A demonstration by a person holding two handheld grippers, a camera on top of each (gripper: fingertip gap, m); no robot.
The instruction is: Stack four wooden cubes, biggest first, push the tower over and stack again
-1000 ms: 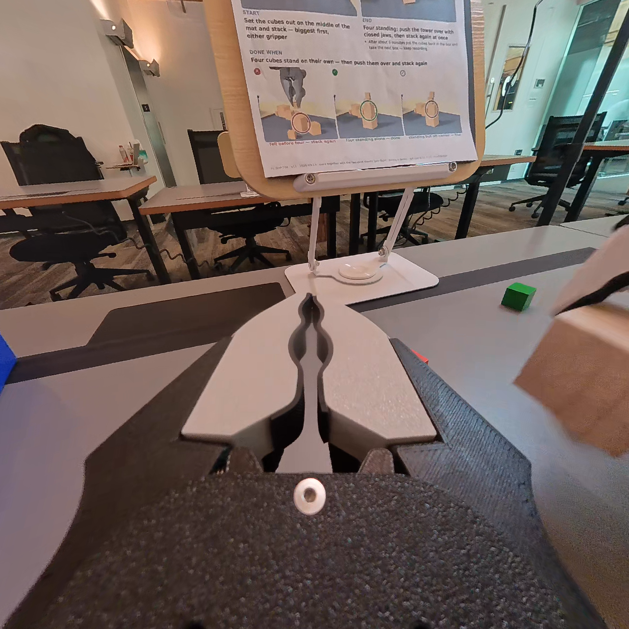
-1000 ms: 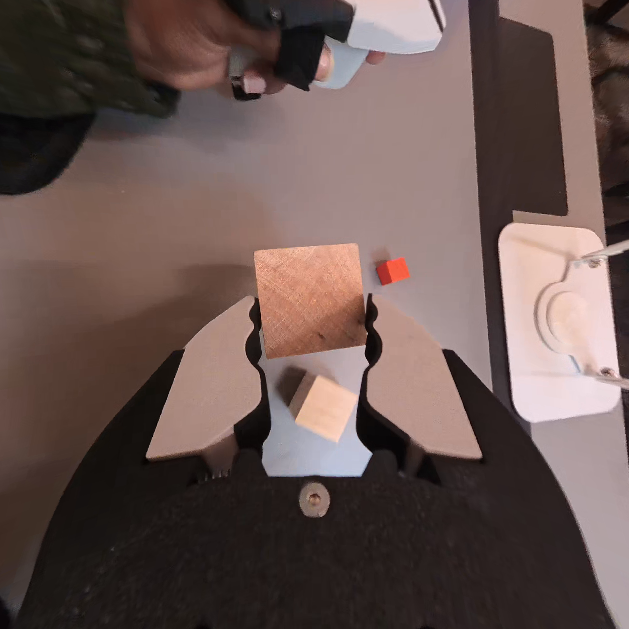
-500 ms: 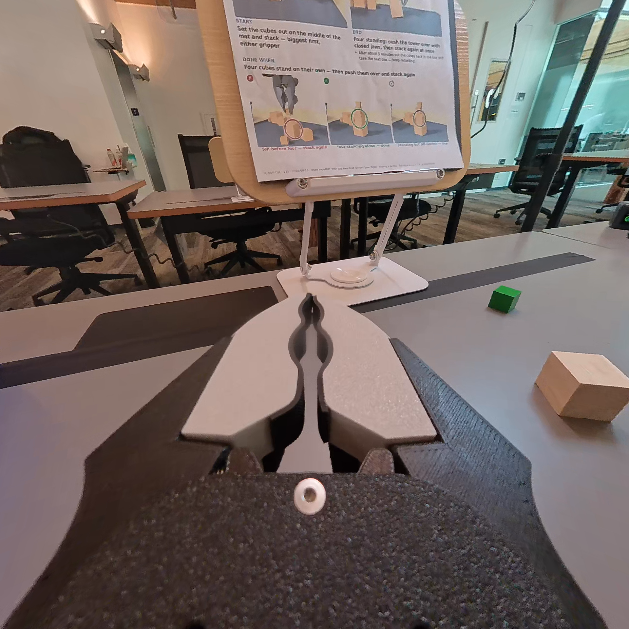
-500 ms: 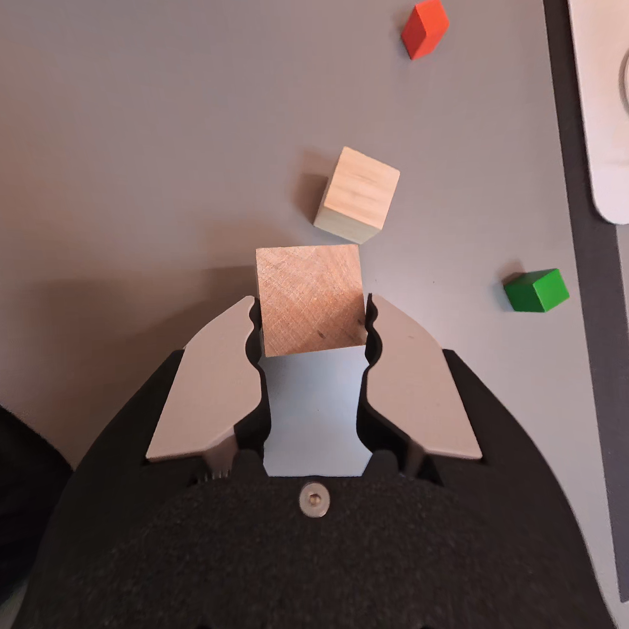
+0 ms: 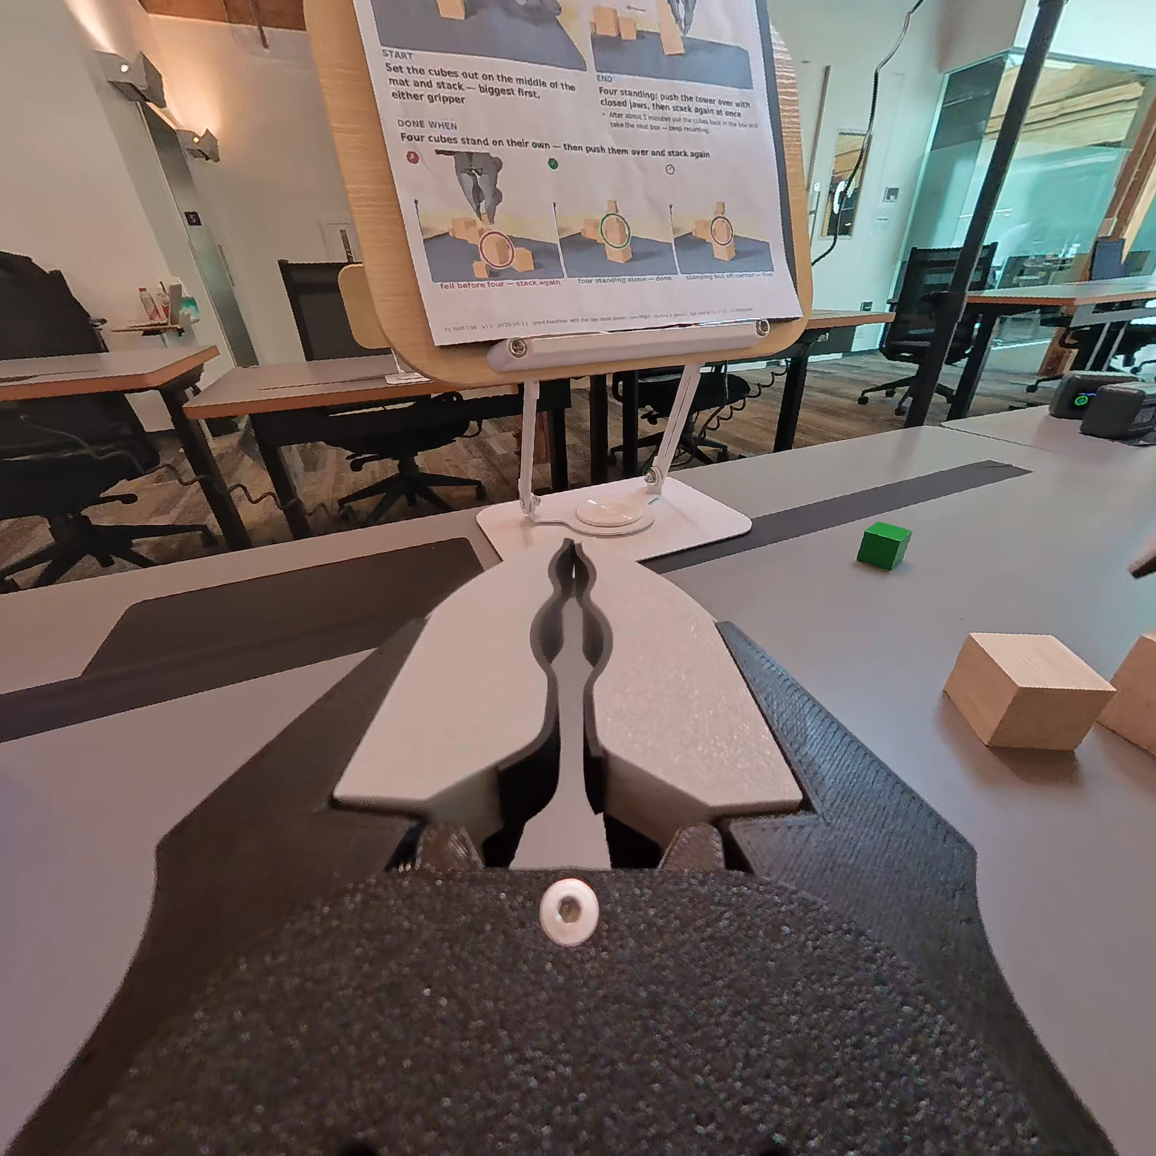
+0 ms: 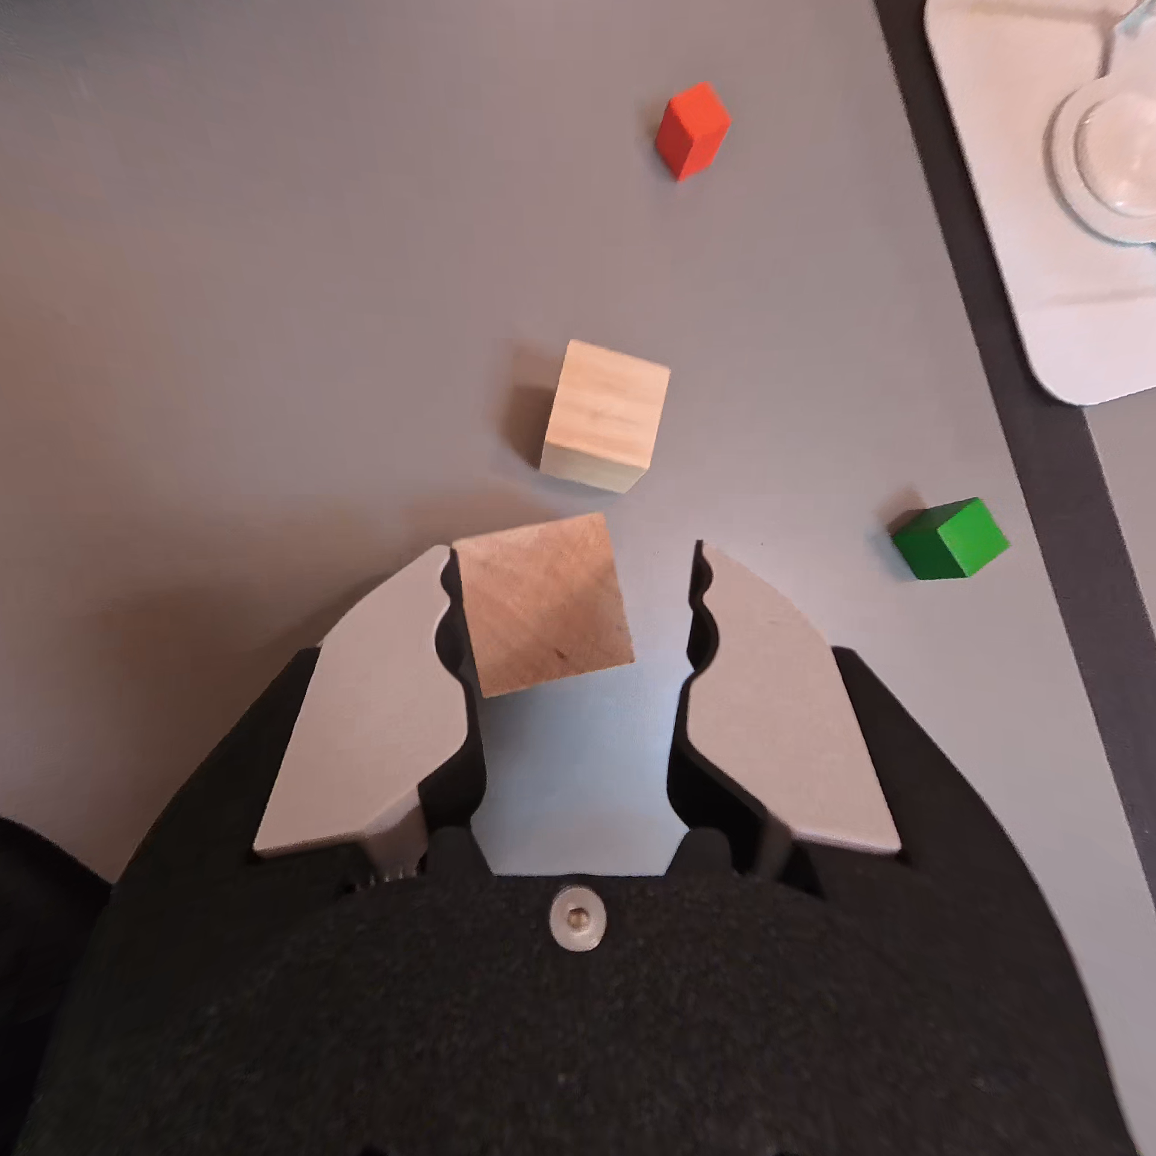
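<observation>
Four cubes lie on the grey table (image 6: 250, 250). We find the right gripper (image 6: 572, 550) with its fingers apart; a large brown wooden cube (image 6: 544, 603) sits between them, against the left finger (image 6: 400, 625), with clear space before the right one, so nothing clamps it. Just beyond it rests a smaller pale wooden cube (image 6: 603, 413). A green cube (image 6: 951, 538) lies to the right, near a dark strip (image 6: 1026, 438); a red cube (image 6: 691, 128) lies farther off. We note the left gripper (image 5: 572, 553) pressed together on nothing, low over the table, facing a white stand base (image 5: 688, 519) that carries a printed sheet (image 5: 575, 156).
</observation>
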